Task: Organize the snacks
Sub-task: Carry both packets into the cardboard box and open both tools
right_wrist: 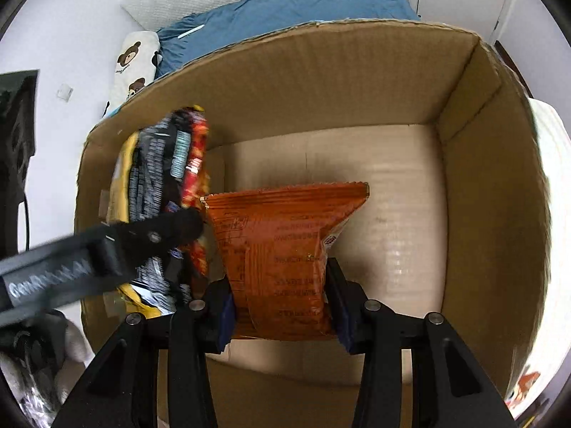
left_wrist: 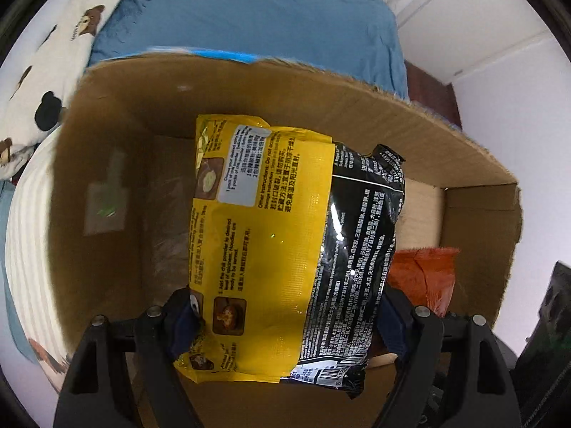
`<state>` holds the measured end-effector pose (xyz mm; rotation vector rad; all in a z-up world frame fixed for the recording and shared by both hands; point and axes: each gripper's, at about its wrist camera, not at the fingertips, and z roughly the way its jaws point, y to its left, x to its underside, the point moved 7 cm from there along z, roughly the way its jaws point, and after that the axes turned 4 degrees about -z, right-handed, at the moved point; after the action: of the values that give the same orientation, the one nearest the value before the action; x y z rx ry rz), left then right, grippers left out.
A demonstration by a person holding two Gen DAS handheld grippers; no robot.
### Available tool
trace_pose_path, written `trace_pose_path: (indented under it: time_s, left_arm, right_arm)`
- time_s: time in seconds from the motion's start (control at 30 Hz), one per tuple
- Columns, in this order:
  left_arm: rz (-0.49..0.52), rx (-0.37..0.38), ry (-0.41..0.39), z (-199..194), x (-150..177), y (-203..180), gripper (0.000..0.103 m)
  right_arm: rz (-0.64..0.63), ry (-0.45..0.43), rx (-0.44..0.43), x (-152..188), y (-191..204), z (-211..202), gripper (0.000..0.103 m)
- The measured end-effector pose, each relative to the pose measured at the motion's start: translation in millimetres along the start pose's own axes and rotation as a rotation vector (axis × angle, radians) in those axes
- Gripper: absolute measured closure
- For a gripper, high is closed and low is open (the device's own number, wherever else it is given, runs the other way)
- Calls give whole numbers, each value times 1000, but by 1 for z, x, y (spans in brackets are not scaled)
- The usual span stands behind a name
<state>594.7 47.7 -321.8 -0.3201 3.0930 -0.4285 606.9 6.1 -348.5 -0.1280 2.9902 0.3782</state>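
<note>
Yellow-and-black noodle packet (left_wrist: 285, 242) clamped between left gripper (left_wrist: 285, 324) fingers, over open cardboard box (left_wrist: 271, 100). Orange snack bag (right_wrist: 282, 260) pinched between right gripper (right_wrist: 282, 303) fingers, inside same box, beside noodle packet. Blue bedding (left_wrist: 249, 18) beyond.

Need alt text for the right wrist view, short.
The right claw grips an orange snack packet upright inside an open cardboard box. To its left, the left claw holds a yellow-and-black noodle packet in the same box; a blue blanket lies beyond.
</note>
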Motion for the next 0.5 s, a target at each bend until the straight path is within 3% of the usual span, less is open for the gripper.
trace_pose_path:
  time_s: [0.13, 0.27, 0.3, 0.5]
  left_arm:
    - [8, -31, 73, 21, -11, -1, 21]
    - [13, -57, 55, 25, -22, 0, 16]
    - [12, -45, 49, 24, -23, -1, 10]
    - [9, -28, 5, 2, -26, -2, 9]
  right_arm:
    - [-15, 35, 5, -9, -4, 15, 52]
    - [-16, 66, 28, -16, -16, 30, 18]
    - [-19, 64, 32, -17, -18, 31, 15]
    - [4, 67, 25, -11, -28, 34, 10]
